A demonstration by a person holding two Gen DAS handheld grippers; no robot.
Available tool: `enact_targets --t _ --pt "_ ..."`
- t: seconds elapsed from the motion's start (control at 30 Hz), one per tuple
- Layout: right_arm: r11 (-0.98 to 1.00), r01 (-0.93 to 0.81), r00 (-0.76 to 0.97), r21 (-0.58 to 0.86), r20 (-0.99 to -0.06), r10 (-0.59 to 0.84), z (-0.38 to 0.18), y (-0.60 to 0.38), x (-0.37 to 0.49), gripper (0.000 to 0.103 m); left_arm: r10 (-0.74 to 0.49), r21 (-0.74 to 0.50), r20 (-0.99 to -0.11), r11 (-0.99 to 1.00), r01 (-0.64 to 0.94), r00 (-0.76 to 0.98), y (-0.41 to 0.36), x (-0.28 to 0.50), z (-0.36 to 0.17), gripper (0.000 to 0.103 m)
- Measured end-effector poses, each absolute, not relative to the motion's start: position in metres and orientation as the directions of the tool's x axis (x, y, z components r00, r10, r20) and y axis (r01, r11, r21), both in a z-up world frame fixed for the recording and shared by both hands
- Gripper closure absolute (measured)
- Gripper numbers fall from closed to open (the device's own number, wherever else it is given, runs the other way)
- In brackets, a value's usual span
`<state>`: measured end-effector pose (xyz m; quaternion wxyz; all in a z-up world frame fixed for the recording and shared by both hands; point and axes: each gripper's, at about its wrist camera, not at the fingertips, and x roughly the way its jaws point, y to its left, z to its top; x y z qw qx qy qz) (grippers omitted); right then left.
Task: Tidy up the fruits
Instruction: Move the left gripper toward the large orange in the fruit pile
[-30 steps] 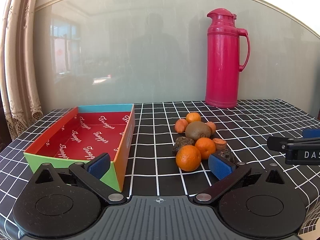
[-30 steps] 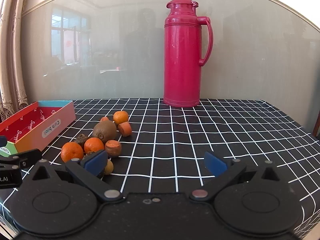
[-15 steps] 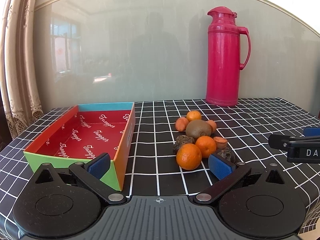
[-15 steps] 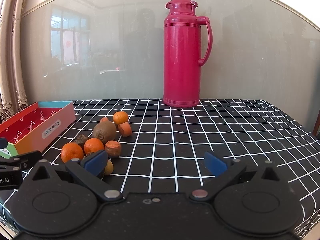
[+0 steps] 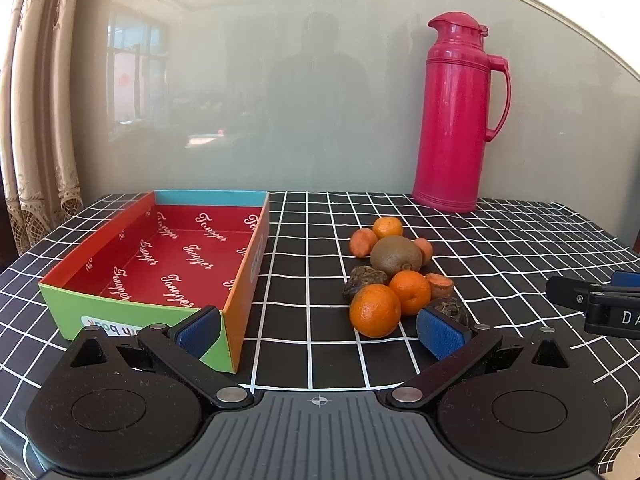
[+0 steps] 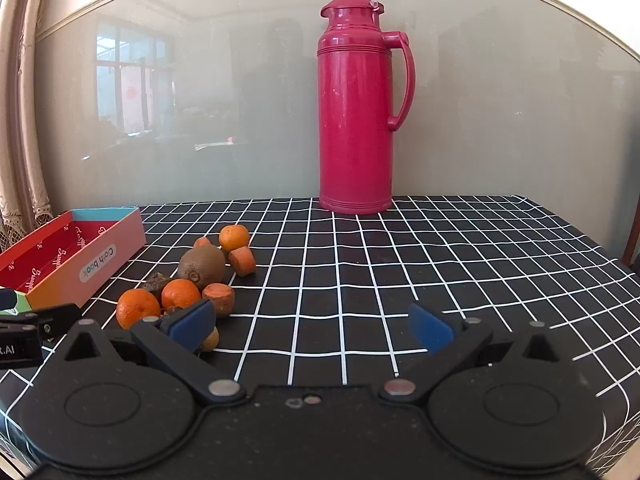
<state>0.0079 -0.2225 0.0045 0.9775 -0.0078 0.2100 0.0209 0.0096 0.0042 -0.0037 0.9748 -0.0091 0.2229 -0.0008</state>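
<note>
Both tongs spread wide, empty: left tongs [image 5: 319, 333] | right tongs [image 6: 311, 326] | fruit pile [image 5: 394, 276] beside box [image 5: 132, 308]

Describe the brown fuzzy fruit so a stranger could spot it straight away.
Find the tall pink flask at the back of the checked table; in front of it lies a small fruit heap. The kiwi sits in the heap's middle, the only fuzzy greenish-brown oval among glossy tangerines.
</note>
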Motion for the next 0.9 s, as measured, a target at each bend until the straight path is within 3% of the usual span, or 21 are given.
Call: enact_targets --t 0.83,0.9 --pt "0.999 -0.031 0.911 0.009 -0.411 0.032 0.005 -0.225 0.008 0.000 -0.025 -0.006 -0.471 1.000 0.026 0.882 -0.008 0.023 -0.012 0.000" --pt "1.000 -0.022 0.912 0.009 -0.411 0.024 0.005 -0.225 0.008 0.000 -0.032 -0.007 -0.478 0.999 0.032 0.878 -0.009 0.027 -0.014 0.011"
